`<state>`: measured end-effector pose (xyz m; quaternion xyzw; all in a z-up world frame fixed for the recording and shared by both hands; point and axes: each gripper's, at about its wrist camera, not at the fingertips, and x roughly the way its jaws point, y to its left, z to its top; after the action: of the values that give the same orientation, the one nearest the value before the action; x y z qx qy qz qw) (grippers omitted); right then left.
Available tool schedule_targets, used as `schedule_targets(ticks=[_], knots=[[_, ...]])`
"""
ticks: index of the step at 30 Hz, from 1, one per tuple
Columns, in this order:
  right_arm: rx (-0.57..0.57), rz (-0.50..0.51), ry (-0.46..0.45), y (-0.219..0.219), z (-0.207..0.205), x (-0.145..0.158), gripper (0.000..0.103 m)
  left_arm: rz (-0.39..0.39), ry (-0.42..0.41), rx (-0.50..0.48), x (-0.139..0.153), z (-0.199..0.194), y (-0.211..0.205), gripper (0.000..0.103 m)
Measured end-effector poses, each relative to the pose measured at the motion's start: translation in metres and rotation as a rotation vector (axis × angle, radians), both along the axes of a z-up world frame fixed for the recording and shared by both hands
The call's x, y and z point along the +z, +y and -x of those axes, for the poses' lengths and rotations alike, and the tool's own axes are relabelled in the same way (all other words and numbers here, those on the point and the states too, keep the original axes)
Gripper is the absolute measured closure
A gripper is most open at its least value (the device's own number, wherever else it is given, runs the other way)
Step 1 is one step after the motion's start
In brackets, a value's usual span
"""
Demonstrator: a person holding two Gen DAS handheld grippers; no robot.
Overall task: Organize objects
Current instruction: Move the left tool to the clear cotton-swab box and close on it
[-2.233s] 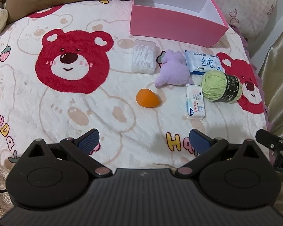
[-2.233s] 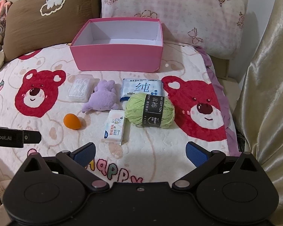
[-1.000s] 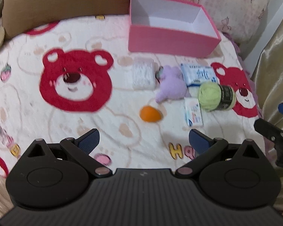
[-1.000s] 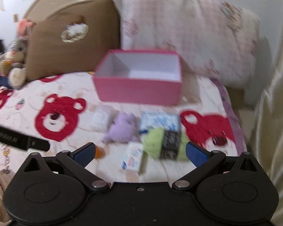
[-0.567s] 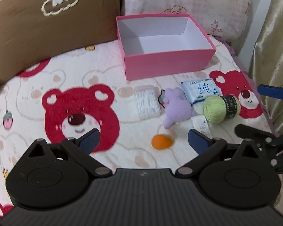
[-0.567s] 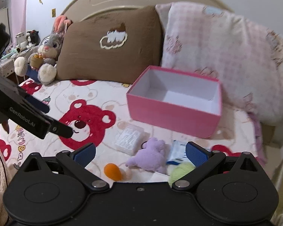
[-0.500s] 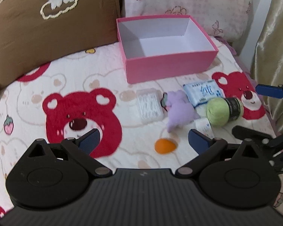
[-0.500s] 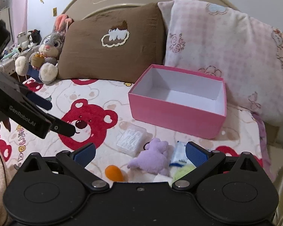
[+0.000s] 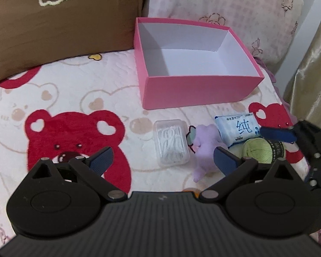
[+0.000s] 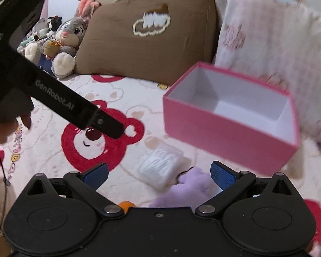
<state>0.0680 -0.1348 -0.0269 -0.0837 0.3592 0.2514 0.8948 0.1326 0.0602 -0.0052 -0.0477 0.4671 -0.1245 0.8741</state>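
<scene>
An open, empty pink box (image 9: pixel 203 94) stands on the bear-print blanket, also in the right wrist view (image 10: pixel 224 128). In front of it lie a clear plastic case of floss picks (image 9: pixel 172 142) (image 10: pixel 160 169), a purple plush toy (image 9: pixel 204 147) (image 10: pixel 192 184), a blue-and-white wipes pack (image 9: pixel 237 130), a green yarn ball (image 9: pixel 259 151) and an orange egg-shaped sponge (image 10: pixel 125 204), mostly hidden. My left gripper (image 9: pixel 162 158) is open and empty above the case. My right gripper (image 10: pixel 158 174) is open and empty above the case and plush; it shows at the right of the left wrist view (image 9: pixel 278 133).
A brown pillow (image 9: pixel 60 27) and a pink checked pillow (image 9: pixel 224 4) lean behind the box. A grey rabbit plush (image 10: pixel 68 40) sits at the far left. A gold curtain (image 9: pixel 310 68) hangs at the bed's right edge. The left gripper's body (image 10: pixel 53 98) crosses the right wrist view.
Both grippers have moved forward and lower toward the items before the box. The right gripper has swung left and now reaches over the yarn and wipes. Both stay open.
</scene>
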Motion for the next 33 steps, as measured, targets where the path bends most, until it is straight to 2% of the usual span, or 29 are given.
schedule_targets(ticks=[5,7,12,15,17,21,24,26,27,28,29,31,33], knots=[[0.029,-0.018,0.044,0.017,-0.013,-0.028,0.003,0.051,0.002,-0.018,-0.023,-0.009,0.002,0.003],[0.032,-0.016,0.047,0.022,-0.017,-0.037,0.007,0.075,0.007,-0.015,-0.033,-0.012,0.005,0.003],[0.005,-0.038,0.059,0.029,-0.029,-0.058,0.007,0.176,0.070,-0.001,-0.065,-0.023,0.017,0.006],[0.009,-0.021,0.062,0.035,-0.036,-0.071,0.008,0.197,0.092,0.006,-0.082,-0.029,0.018,0.015],[-0.001,-0.022,0.071,0.038,-0.040,-0.079,0.010,0.207,0.099,0.011,-0.091,-0.034,0.017,0.024],[-0.011,0.006,0.081,0.047,-0.048,-0.094,0.014,0.233,0.110,0.020,-0.109,-0.041,0.016,0.032],[-0.044,0.012,0.086,0.050,-0.050,-0.102,0.015,0.231,0.105,0.026,-0.120,-0.045,0.017,0.041],[-0.061,0.013,0.090,0.051,-0.052,-0.105,0.015,0.257,0.110,0.032,-0.127,-0.047,0.019,0.052],[-0.073,0.019,0.102,0.052,-0.053,-0.106,0.017,0.270,0.119,0.031,-0.131,-0.048,0.019,0.055],[-0.084,0.030,0.120,0.053,-0.056,-0.109,0.024,0.282,0.129,0.025,-0.134,-0.049,0.019,0.060],[-0.105,0.040,0.142,0.054,-0.059,-0.112,0.027,0.296,0.137,0.023,-0.138,-0.049,0.020,0.069],[-0.138,0.025,0.150,0.052,-0.061,-0.115,0.032,0.353,0.144,0.019,-0.144,-0.050,0.021,0.074],[-0.152,0.015,0.145,0.050,-0.063,-0.114,0.035,0.356,0.134,0.022,-0.144,-0.051,0.021,0.075]])
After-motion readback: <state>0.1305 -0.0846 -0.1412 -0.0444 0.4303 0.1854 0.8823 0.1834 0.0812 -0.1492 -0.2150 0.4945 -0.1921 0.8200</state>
